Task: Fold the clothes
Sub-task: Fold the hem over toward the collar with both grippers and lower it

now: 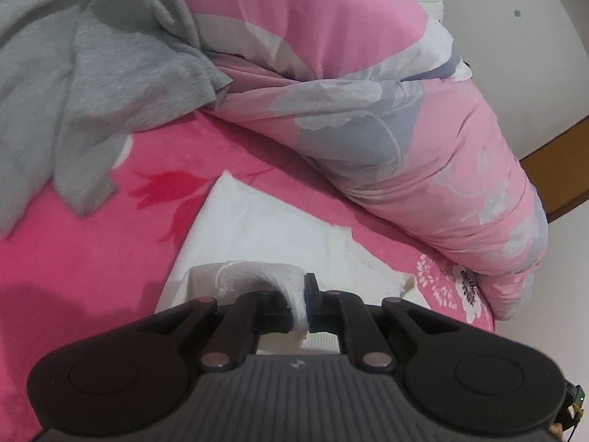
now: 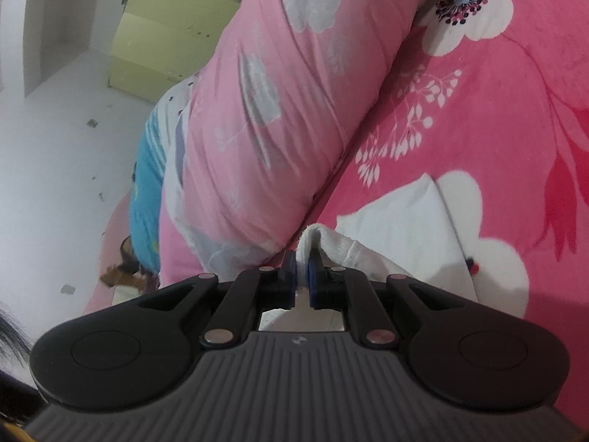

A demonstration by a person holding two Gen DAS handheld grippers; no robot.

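A bed covered in a bright pink flowered blanket point(image 1: 92, 258) fills both views, with a rolled pale-pink quilt point(image 1: 423, 140) lying along its far and right side and a white floor beyond. On the blanket lies a white garment point(image 1: 257, 228), spread fairly flat and already showing straight edges, as if doubled at least once. The left tool point(image 1: 299, 304) is pinching a bunched ribbed edge of it, lifted off the bed. The right tool point(image 2: 302, 276) likewise has its fingers pressed on a raised fold of the white cloth near the quilt. By my reading, a fold of this piece is under way, its held edge yet to be laid down. A grey garment point(image 1: 73, 73) sprawls crumpled at the far left, so more folding seems left.
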